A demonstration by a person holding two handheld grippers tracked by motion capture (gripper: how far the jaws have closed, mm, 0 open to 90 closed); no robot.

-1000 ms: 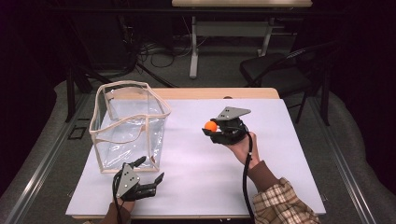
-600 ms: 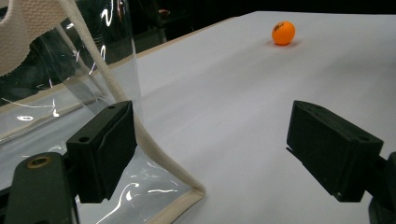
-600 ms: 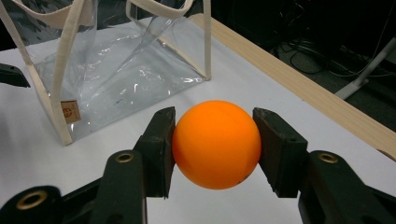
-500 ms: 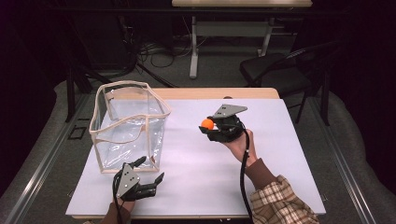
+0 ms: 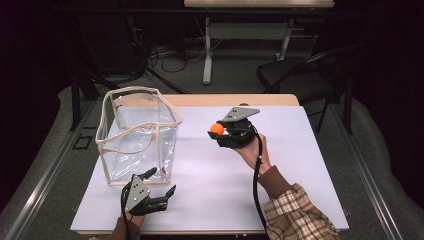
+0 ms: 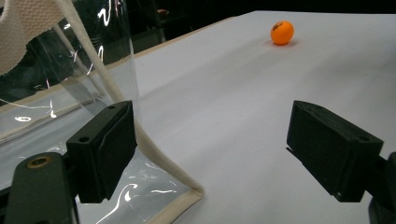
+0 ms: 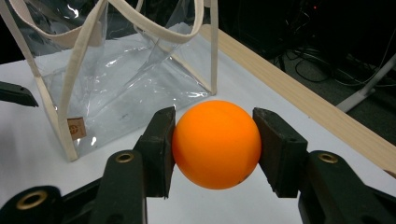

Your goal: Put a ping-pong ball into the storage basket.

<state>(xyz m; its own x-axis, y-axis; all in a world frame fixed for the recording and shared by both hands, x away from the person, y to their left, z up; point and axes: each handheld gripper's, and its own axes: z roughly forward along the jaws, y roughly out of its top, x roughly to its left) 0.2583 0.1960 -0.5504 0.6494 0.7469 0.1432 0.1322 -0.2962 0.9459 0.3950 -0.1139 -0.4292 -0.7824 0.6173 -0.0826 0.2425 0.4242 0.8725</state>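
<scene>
My right gripper (image 5: pixel 218 131) is shut on an orange ball (image 5: pixel 216 128), held a little above the white table right of the bag. In the right gripper view the ball (image 7: pixel 215 142) sits squeezed between both pads, with my right gripper (image 7: pixel 215 154) pointing at the clear plastic bag (image 7: pixel 126 70). The bag (image 5: pixel 137 135) stands upright and open at the table's left, with cream trim and handles. My left gripper (image 5: pixel 161 181) rests open at the bag's near right corner. In the left gripper view the left gripper (image 6: pixel 210 158) has wide jaws, the bag's corner seam (image 6: pixel 154 154) lies beside one pad, and an orange ball (image 6: pixel 282 32) shows far off.
The white table top (image 5: pixel 300 165) has a wooden strip along its far edge (image 5: pixel 235 100). A dark chair (image 5: pixel 300 75) and a desk leg with cables stand beyond the table. A plaid sleeve (image 5: pixel 300 215) comes in at the bottom right.
My right gripper has drifted slightly left toward the bag with the ball still in it. The left gripper and the bag have stayed put.
</scene>
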